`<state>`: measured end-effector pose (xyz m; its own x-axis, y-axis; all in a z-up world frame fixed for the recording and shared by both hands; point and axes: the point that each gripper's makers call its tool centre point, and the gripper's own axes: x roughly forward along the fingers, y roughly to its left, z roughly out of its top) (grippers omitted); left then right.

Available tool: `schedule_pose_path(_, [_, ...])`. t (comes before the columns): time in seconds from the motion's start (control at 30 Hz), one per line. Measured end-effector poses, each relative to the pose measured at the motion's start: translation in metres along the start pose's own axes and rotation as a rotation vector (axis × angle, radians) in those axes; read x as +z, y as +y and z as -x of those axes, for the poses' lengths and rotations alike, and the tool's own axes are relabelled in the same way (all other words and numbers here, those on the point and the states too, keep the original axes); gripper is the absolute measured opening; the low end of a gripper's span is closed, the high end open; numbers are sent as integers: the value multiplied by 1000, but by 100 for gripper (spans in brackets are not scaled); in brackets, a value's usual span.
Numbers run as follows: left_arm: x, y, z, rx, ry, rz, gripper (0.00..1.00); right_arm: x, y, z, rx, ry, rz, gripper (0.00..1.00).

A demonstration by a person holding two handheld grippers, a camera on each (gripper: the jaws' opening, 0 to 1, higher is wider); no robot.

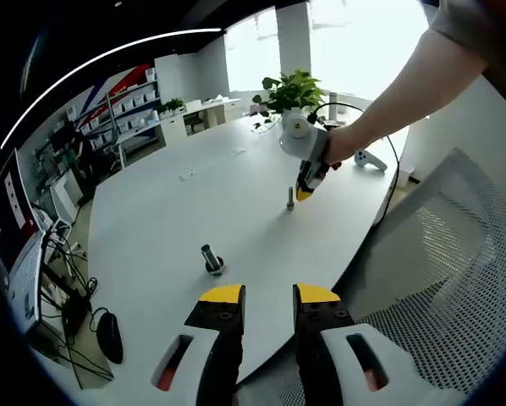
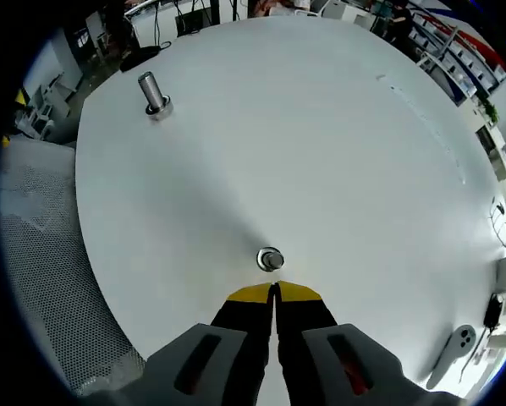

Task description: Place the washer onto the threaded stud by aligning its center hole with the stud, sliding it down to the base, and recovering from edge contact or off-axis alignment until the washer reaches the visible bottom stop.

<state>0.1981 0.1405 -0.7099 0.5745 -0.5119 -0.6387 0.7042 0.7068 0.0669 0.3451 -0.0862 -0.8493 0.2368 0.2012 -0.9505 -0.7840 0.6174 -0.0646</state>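
Your left gripper (image 1: 268, 294) hung over the near edge of the white worktop (image 1: 202, 203) with its jaws spread and nothing between them. Ahead of it a stud (image 1: 211, 258) stood upright on the worktop. Farther on, your right gripper (image 1: 305, 193) hovered just above a second stud (image 1: 290, 198), your hand (image 1: 333, 145) wrapped around its handle.

In the right gripper view, your right gripper (image 2: 274, 292) had its yellow-tipped jaws pressed together, and I couldn't tell whether anything was pinched between them. The washer (image 2: 270, 260) sat ringed around the stud (image 2: 271, 259) just beyond the tips. The other stud (image 2: 152, 93) stood well apart near the far edge. A mesh chair (image 2: 41, 245) stood beside the worktop.
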Motion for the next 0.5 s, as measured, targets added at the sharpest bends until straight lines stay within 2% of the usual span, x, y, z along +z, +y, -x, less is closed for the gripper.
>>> schedule_pose_path(0.07, [0, 0, 0, -1, -1, 5, 20, 0, -3, -2, -6, -1, -8, 3])
schedule_pose_path(0.1, [0, 1, 0, 2, -1, 4, 20, -8, -1, -2, 6, 41, -27, 3])
schedule_pose_path(0.13, [0, 1, 0, 4, -3, 5, 20, -9, -2, -4, -1, 46, -20, 3])
schedule_pose_path(0.5, [1, 0, 0, -3, -5, 9, 21, -11, -6, -7, -4, 18, -49, 5])
